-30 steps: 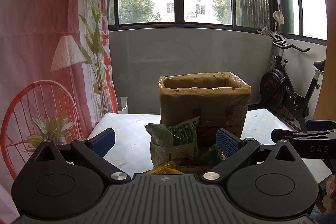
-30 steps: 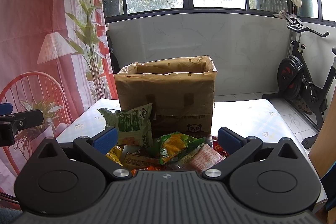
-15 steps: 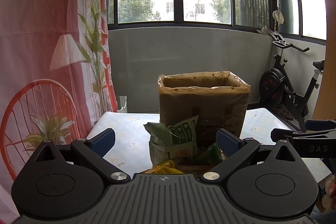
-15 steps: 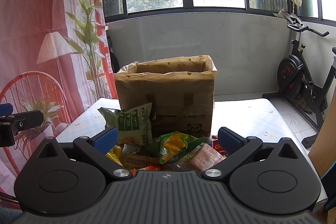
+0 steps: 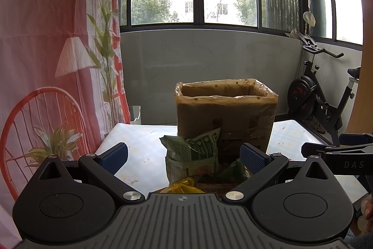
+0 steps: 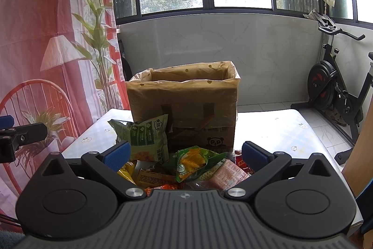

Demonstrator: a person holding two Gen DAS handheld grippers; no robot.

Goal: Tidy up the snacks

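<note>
A cardboard box lined with a plastic bag stands open on the table. In front of it lies a heap of snack packets: an upright green bag, a smaller green chip packet, a pink wrapper and yellow ones. My left gripper hangs open above the near side of the heap, holding nothing. My right gripper is open too, over the packets. Each gripper shows at the edge of the other's view.
The table carries a pale floral cloth, with bare cloth to the left and right of the box. A printed curtain hangs at the left. An exercise bike stands on the floor at the right, under the windows.
</note>
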